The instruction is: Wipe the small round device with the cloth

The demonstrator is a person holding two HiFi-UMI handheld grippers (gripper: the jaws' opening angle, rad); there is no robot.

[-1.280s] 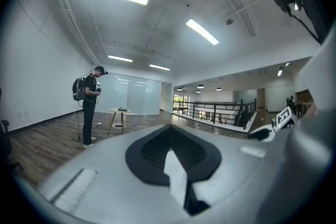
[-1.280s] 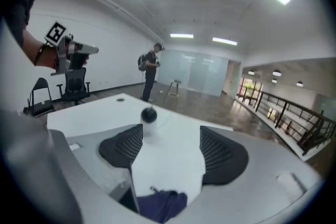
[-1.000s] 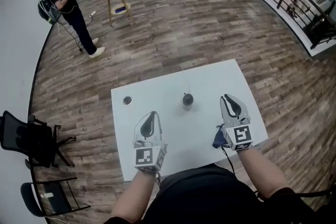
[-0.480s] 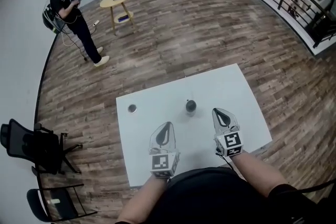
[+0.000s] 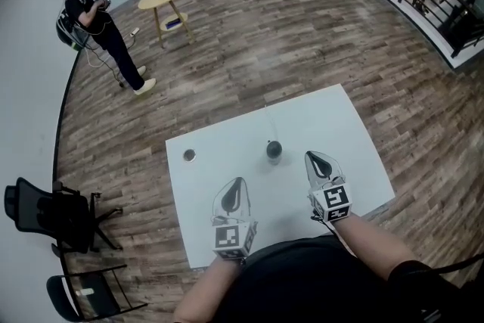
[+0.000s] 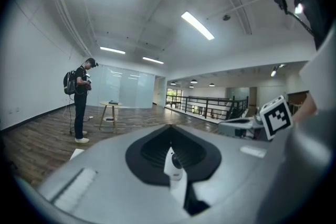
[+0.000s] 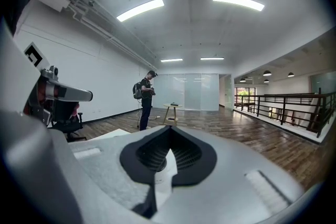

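Small round device (image 5: 274,150) on white table (image 5: 355,140), left gripper (image 5: 238,181) and right gripper (image 5: 310,156) closed, held near-level short of it.

Matt white table (image 5: 333,132), wood-plank floor (image 5: 249,49)

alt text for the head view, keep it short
From above, a person holds a left gripper and a right gripper over a white table, a small dark round device just ahead between them. A smaller round object sits farther left; another person stands on the wood floor beyond.
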